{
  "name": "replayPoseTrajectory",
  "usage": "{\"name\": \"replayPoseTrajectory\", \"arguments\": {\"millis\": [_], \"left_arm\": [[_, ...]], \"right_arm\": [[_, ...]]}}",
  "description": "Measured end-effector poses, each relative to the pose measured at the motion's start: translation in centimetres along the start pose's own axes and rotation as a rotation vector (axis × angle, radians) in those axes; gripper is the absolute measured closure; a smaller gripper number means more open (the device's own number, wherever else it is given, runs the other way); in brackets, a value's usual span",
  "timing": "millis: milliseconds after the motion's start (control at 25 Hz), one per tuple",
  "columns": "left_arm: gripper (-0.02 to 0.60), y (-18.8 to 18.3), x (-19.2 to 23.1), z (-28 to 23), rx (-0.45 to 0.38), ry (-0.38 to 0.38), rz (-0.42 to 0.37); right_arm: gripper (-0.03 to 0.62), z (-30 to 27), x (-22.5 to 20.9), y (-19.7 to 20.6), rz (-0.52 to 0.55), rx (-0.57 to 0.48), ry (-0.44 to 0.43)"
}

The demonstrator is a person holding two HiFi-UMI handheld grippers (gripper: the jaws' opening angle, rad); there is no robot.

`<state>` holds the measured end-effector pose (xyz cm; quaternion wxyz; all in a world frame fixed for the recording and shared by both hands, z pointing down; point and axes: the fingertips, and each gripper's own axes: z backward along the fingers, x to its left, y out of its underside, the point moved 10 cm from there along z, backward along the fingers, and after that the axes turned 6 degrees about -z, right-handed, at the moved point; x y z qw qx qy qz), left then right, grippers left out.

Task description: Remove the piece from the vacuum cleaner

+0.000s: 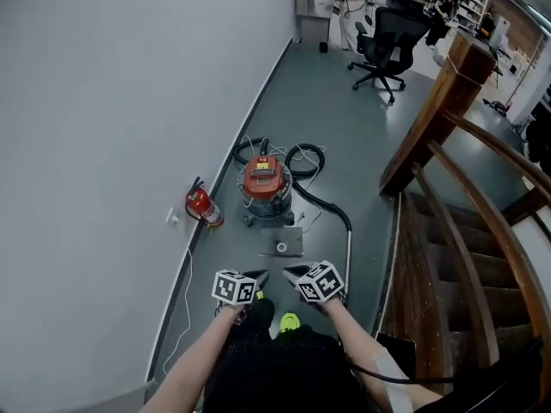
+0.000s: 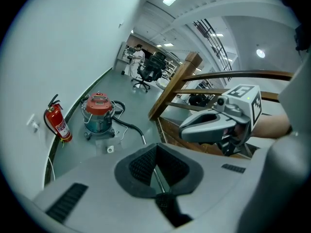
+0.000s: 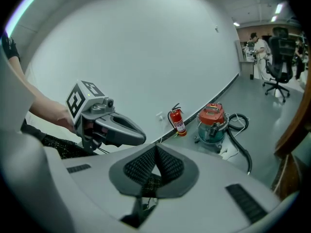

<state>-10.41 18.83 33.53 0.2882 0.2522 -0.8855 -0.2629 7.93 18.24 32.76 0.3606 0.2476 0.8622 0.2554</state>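
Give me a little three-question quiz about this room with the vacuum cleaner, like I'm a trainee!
1. True or false: the left gripper and the right gripper are both shut and hold nothing.
2. What stands against the wall, left of the vacuum cleaner in the head view? A) a bucket B) a fire extinguisher C) a broom
3. Fill the gap: the vacuum cleaner's lid is ____ in colour.
Key: 1 true; 2 B; 3 red.
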Motion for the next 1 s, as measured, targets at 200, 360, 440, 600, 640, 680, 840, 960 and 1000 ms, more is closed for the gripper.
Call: {"name": "replayPoseTrajectory", "arguments": {"millis": [200, 360, 440, 600, 640, 680, 840, 960, 1000], "left_arm": [[0.572, 1.2, -1.0, 1.1, -0.012, 0.007, 0.004], [0.572, 2.4, -1.4, 1.8, -0.006, 0.022, 0.018], [0.572, 2.6, -1.7, 2.3, -0.008, 0.029, 0.012], [0.572, 2.6, -1.7, 2.4, -0.018, 0.037, -0.002], [0.572, 2.5, -1.6, 2.4, -0.017, 0.036, -0.005], [0.572, 2.5, -1.5, 2.4, -0.019, 0.038, -0.006], [0.572, 2.0, -1.2, 2.5, -0.023, 0.048, -0.011], [0.572, 2.1, -1.3, 2.4, -0.021, 0.05, -0.016], [0.572, 2.1, -1.5, 2.4, -0.021, 0.05, -0.017]], "right_arm": [[0.579, 0.3, 1.7, 0.8, 0.004, -0.046, -0.005], [0.579, -0.1, 2.9, 1.4, -0.015, -0.055, -0.001], [0.579, -0.2, 3.4, 1.8, -0.016, -0.056, 0.003], [0.579, -0.2, 3.6, 1.7, -0.006, -0.066, 0.023], [0.579, -0.1, 3.6, 1.6, -0.006, -0.074, 0.03], [0.579, -0.1, 3.6, 1.5, -0.006, -0.083, 0.035], [0.579, 0.0, 3.8, 0.8, -0.006, -0.104, 0.049], [0.579, 0.1, 3.9, 0.9, -0.004, -0.105, 0.054], [0.579, 0.2, 3.9, 1.0, -0.004, -0.105, 0.056]]}}
